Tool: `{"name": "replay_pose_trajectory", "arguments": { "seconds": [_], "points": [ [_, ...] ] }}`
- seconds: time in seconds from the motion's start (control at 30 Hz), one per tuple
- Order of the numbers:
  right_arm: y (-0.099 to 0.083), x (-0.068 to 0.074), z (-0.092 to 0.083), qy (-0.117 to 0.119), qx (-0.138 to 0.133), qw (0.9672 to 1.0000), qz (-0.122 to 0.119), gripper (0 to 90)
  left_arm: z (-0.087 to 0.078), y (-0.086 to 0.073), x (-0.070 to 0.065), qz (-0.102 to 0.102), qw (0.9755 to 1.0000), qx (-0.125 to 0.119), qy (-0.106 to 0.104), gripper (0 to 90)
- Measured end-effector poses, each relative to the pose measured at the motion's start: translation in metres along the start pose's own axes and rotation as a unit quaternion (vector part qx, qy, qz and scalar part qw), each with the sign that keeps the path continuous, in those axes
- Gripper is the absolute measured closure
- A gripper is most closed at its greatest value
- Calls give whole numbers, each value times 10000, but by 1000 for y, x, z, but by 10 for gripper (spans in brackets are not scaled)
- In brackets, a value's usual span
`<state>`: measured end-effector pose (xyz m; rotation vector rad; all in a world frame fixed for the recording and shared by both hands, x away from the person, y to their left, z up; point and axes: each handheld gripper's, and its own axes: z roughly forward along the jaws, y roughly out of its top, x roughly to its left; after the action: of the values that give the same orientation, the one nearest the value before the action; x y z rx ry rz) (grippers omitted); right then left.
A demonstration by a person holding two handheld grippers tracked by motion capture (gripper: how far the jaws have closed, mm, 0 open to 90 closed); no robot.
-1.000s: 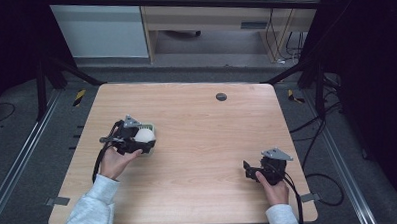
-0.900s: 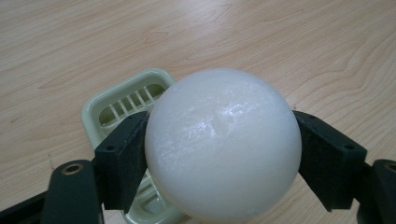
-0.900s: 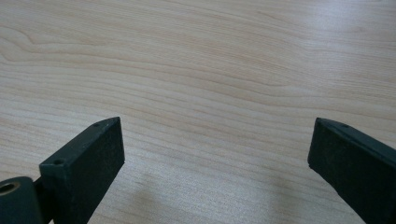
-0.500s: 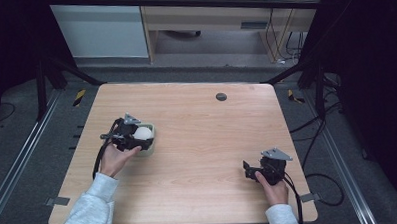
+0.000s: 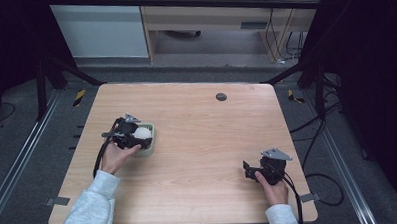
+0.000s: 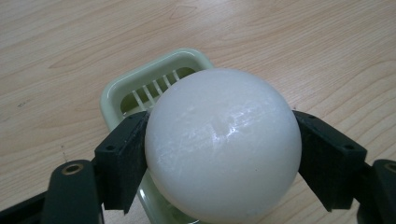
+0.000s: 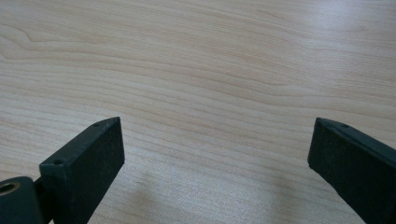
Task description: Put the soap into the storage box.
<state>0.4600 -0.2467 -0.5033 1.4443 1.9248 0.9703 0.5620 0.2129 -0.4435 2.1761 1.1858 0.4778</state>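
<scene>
A smooth white ball (image 6: 223, 147) sits between the two black jaws of my left gripper (image 6: 223, 158), which is shut on it, both pads pressed against its sides. Just beneath and behind the ball lies a pale green slatted dish (image 6: 140, 91). From above, the left gripper (image 5: 137, 136) holds the white ball (image 5: 144, 132) over the green dish (image 5: 151, 149) on the left half of the table. My right gripper (image 5: 248, 170) rests near the table's front right corner, and in the right gripper view its jaws stand wide apart over bare wood, the right gripper (image 7: 215, 158) open with nothing between them.
The wooden table (image 5: 207, 121) has a small dark round cap (image 5: 221, 96) near its far edge. Black cables (image 5: 319, 183) trail off the right side. Grey floor and black frame legs surround the table.
The left hand has carried the ball a little to the right and lower, down onto the green dish. The right hand has kept still.
</scene>
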Motion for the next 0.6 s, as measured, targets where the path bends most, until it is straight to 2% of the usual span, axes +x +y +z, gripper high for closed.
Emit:
{"name": "replay_pose_trajectory", "arguments": {
  "seconds": [0.6],
  "points": [
    [0, 0, 0, -9, 9, 10000, 4, 40, 9, -3, 6, -56, 9998, 168, 37, 235]
  ]
}}
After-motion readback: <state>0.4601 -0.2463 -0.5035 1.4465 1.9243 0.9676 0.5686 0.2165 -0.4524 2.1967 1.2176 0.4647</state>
